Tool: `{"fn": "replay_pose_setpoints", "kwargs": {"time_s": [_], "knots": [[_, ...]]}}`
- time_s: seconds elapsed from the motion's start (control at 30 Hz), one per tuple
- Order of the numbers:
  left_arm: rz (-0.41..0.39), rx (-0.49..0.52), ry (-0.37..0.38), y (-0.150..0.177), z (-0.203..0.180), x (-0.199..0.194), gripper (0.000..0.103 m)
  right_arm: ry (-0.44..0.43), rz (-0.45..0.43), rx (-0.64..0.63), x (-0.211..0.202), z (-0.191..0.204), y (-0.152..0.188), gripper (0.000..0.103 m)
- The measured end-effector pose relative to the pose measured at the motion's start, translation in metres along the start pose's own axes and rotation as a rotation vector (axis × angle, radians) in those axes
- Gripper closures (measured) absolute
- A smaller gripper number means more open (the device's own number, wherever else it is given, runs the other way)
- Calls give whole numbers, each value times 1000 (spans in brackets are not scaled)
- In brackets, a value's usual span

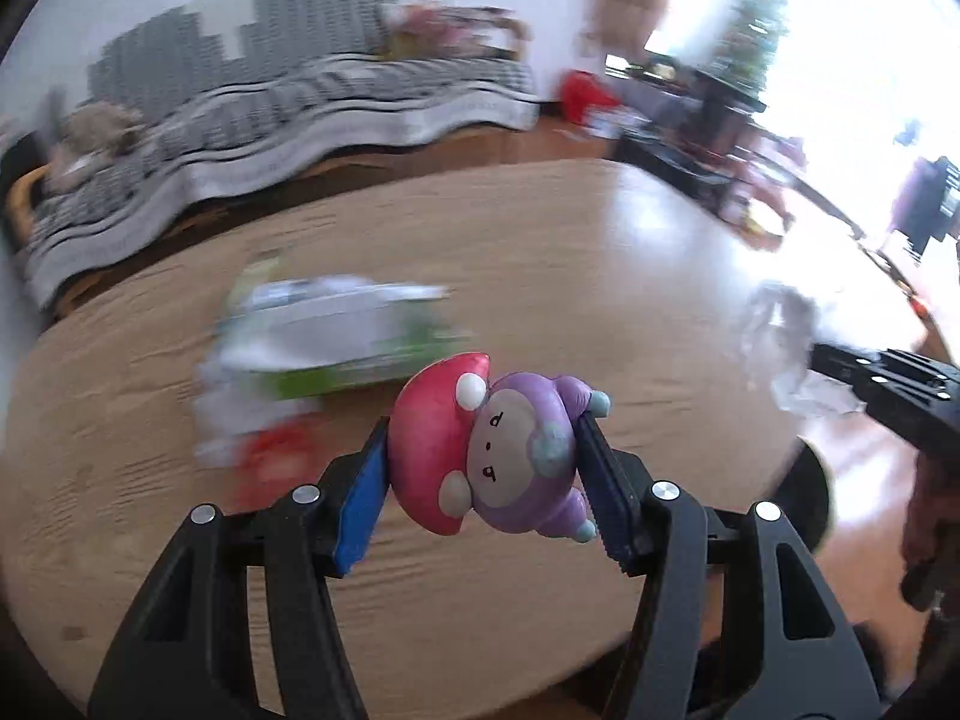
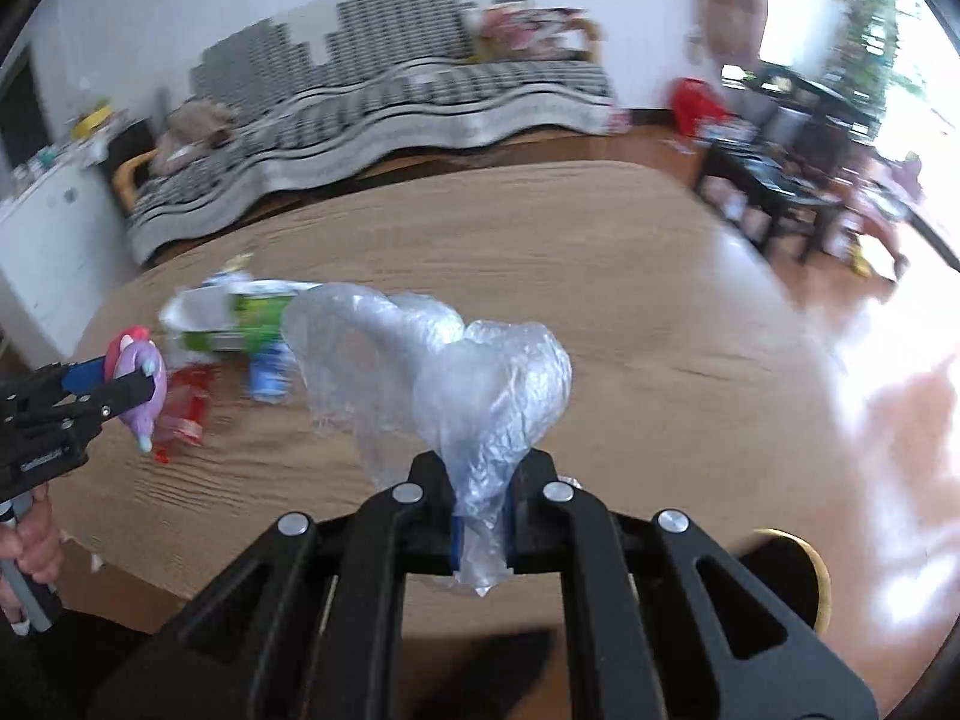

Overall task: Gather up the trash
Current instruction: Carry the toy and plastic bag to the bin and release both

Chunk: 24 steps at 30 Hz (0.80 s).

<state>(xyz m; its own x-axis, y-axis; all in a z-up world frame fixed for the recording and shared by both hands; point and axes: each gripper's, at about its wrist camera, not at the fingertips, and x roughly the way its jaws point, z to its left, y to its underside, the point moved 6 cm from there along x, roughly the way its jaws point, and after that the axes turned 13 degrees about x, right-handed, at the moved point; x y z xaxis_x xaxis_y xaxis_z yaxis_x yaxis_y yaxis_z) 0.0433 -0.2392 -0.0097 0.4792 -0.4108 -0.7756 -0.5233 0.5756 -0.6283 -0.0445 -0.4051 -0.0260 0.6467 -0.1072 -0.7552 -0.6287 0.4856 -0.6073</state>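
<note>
A: So, what does each hand carry?

B: The left gripper [image 1: 480, 468] is clamped sideways on a mushroom-capped toy figure [image 1: 498, 450], lifted above the wooden table [image 1: 540, 252]. Past it lie a green-and-white carton [image 2: 240, 315] and a red wrapper [image 2: 183, 411], likely next. The right gripper [image 2: 480, 516] pinches a crumpled clear plastic bag [image 2: 456, 372], held aloft, nothing blocking.

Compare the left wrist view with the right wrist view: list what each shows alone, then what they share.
Only the left wrist view shows the purple-and-pink mushroom-cap figurine's face, clamped sideways in the left gripper.

Only the right wrist view shows the white cabinet and the blue wrapper.

Both show the wooden table, the green-and-white carton, the red wrapper, the striped sofa, and the crumpled clear plastic bag in the right gripper.
</note>
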Motion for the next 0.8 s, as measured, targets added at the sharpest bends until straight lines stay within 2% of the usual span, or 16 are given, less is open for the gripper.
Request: {"fn": "replay_pose_setpoints", "kwargs": {"time_s": [0.13,0.2,0.27,0.37,0.47,0.6,0.73,0.8], "knots": [[-18,82,127,-39,-108,20,44,115,-13,104,-30,-105,9,94],[-28,132,159,-51,-161,28,44,167,-14,150,-41,-152,20,94],[-18,168,232,-58,-218,40,44,219,-3,205,-50,-205,35,94],[6,214,288,-59,-280,60,44,274,18,273,-57,-266,58,94],[43,301,329,-50,-343,90,44,303,38,334,-57,-309,81,94],[105,404,372,-29,-386,122,43,298,102,409,-41,-350,112,94],[216,472,393,4,-408,156,42,291,159,444,-21,-366,135,94],[243,509,386,15,-413,167,42,284,180,461,-12,-369,143,94]]}}
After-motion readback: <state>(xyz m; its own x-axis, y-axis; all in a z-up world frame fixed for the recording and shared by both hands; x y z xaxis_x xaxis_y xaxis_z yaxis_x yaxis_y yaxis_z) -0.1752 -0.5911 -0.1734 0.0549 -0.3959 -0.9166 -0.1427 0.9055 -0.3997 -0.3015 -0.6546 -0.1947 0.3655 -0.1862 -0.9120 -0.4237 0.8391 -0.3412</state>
